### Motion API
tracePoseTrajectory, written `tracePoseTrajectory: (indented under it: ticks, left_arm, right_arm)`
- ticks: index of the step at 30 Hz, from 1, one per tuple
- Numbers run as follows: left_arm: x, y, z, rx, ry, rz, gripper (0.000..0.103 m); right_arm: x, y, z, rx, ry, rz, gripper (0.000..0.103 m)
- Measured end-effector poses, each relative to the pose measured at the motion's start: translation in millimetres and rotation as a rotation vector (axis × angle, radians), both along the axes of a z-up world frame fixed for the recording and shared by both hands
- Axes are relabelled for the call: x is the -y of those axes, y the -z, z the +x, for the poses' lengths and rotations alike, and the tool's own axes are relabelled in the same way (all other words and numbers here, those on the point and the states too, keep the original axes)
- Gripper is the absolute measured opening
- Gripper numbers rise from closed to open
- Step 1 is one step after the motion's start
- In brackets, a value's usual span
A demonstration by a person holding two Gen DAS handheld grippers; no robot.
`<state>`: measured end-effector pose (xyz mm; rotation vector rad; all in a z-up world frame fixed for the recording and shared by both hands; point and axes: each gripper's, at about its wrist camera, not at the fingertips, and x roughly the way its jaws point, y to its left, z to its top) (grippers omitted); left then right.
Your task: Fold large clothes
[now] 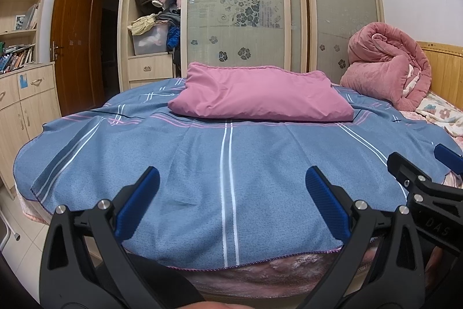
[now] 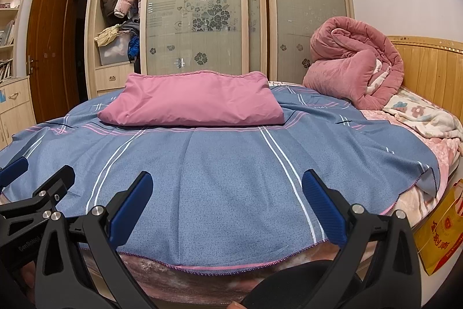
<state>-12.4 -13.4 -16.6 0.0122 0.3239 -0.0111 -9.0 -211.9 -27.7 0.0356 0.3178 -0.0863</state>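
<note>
A folded pink cloth (image 1: 260, 94) lies on the far middle of the bed, also in the right wrist view (image 2: 194, 99). It rests on a blue sheet with white and pink stripes (image 1: 202, 164) that covers the bed (image 2: 220, 170). My left gripper (image 1: 231, 178) is open and empty, above the sheet's near edge. My right gripper (image 2: 227, 183) is open and empty, beside the left one. Each gripper shows at the edge of the other's view: the right gripper (image 1: 416, 164) at the right and the left gripper (image 2: 43, 167) at the left.
A rolled pink quilt (image 1: 387, 65) sits at the back right by the wooden headboard (image 2: 428, 71), with a floral blanket (image 2: 419, 115) below it. A wardrobe with sliding doors (image 1: 237, 5) stands behind the bed. Drawers (image 1: 26, 94) are at the left. A yellow bag (image 2: 442, 233) hangs at the right.
</note>
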Motion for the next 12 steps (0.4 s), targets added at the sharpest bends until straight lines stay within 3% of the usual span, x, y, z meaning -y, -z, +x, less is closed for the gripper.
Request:
tracePoseTrajectory:
  ticks: [12]
  left_arm:
    - [-2.9, -0.5, 4.0, -0.02, 0.019, -0.017, 0.101]
  right_arm:
    - [1.6, 0.7, 0.2, 0.0, 0.0, -0.001, 0.102]
